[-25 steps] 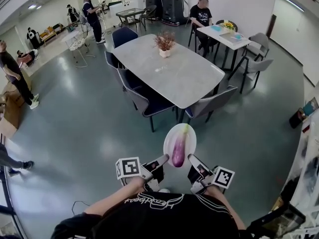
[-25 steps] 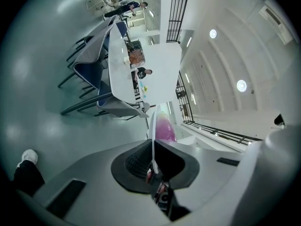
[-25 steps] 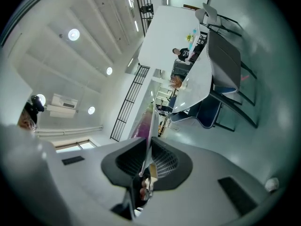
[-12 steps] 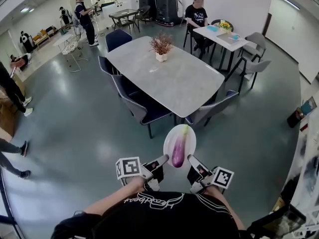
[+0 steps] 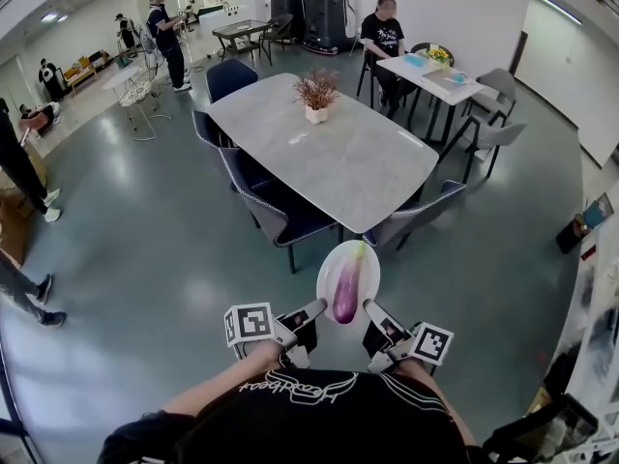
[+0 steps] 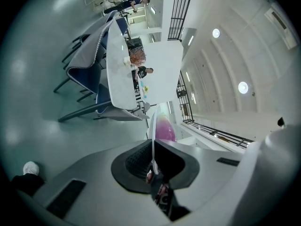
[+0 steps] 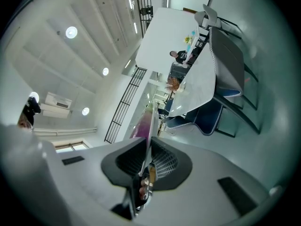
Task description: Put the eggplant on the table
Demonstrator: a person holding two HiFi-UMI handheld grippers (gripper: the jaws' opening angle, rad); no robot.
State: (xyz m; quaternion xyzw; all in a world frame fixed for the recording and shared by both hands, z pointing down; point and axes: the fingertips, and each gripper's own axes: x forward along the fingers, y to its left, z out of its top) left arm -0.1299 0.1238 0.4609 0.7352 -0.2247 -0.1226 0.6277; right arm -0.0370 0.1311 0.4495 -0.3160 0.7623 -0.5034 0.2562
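Above a grey floor, the left gripper (image 5: 315, 310) and right gripper (image 5: 371, 309) each pinch their jaws on opposite rims of a white plate (image 5: 330, 271). A purple eggplant (image 5: 347, 293) lies lengthwise on it. Well ahead stands a pale dining table (image 5: 338, 153) bearing a potted plant (image 5: 316, 93).

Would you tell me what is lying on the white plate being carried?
A purple eggplant lies along the plate, whose rim the left tongs and right tongs clamp. The plate's middle is hidden beneath it.
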